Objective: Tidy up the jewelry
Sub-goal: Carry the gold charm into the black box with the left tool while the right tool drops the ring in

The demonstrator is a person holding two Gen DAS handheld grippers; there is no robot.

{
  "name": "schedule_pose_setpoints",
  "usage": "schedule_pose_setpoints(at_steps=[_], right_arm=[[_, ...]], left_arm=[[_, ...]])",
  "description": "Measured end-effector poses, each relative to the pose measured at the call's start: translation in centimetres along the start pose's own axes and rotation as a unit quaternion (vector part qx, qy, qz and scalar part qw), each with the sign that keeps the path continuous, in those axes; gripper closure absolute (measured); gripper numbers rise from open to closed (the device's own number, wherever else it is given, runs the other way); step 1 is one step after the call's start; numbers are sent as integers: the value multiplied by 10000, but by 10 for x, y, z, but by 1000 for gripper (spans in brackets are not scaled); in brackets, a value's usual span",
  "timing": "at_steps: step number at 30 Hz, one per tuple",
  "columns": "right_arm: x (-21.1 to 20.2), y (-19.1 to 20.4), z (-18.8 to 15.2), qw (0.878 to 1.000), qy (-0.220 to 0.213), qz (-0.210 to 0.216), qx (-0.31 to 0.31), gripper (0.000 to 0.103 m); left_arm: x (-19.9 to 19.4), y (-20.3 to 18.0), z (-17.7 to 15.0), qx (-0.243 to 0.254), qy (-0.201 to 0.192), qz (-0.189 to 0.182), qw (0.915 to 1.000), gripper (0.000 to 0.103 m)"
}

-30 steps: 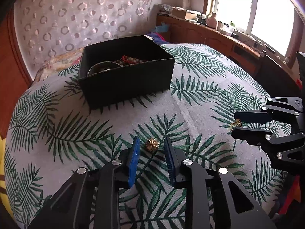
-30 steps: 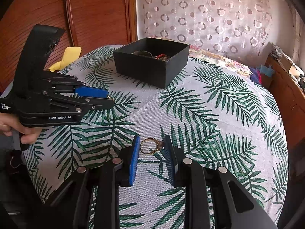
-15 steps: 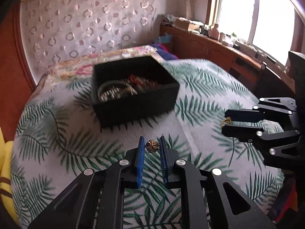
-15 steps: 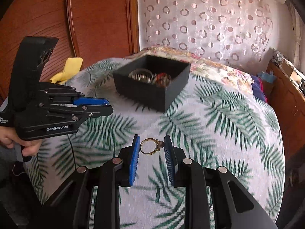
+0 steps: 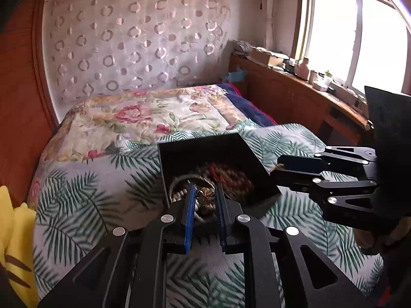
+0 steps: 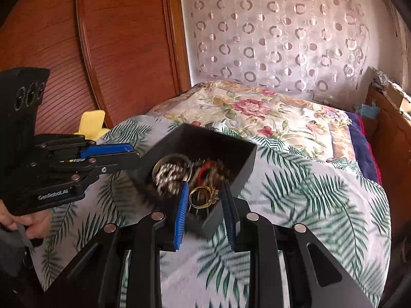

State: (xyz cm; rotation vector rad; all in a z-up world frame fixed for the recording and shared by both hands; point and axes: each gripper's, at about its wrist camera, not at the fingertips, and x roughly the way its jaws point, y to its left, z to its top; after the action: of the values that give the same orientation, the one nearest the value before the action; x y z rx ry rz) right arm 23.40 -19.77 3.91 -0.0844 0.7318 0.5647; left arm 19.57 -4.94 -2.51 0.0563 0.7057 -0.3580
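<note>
Left wrist view: a small bronze flower-shaped metal ornament [image 5: 204, 195] sits clamped between the blue pads of the left gripper [image 5: 204, 200], near the fingertips. The jaws closed on it within the last second and now press on both its sides. The ornament is held in the air, above the near edge of an open black rectangular box [image 5: 200, 151].

Right wrist view: a thin gold ring with a small setting [image 6: 203, 197] is pinched between the blue pads of the right gripper [image 6: 204, 200], its band against the left pad and its setting against the right. It too hangs over the near corner of the same box [image 6: 195, 138].

Inside the box lie a silver-toned bracelet [image 6: 171, 170] and red and dark beaded strands [image 6: 208, 170], blurred.

The box rests on a white cloth printed with green palm leaves [image 6: 321, 200]. Beyond it lies a floral quilt [image 6: 257, 107]. A sheer curtain with ring patterns [image 6: 277, 33] covers the far wall; a reddish wooden panel [image 6: 115, 38] stands to one side, a bright window [image 5: 359, 33] above a wooden counter [image 5: 295, 89] to the other.
</note>
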Motion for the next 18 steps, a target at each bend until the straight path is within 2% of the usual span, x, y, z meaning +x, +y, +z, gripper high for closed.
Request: schedule_pose_setpoints(at_steps=[13,15,17,18], right_arm=[[39,-16,24,9999,57,138,-55,74],[39,-18,25,9999,47,156,-15,72],[39,-20,26,9999,24,146,9,61],[38,-20,25,9999,-4,134,18,59]], left_arm=[[41,21,23,-111,155,166,9997,89],[46,19,25,-110,169,177,9996,89],[50,19,27,-114,182,169,9996,89],[51,19,28,-109,184,173,9996,89]])
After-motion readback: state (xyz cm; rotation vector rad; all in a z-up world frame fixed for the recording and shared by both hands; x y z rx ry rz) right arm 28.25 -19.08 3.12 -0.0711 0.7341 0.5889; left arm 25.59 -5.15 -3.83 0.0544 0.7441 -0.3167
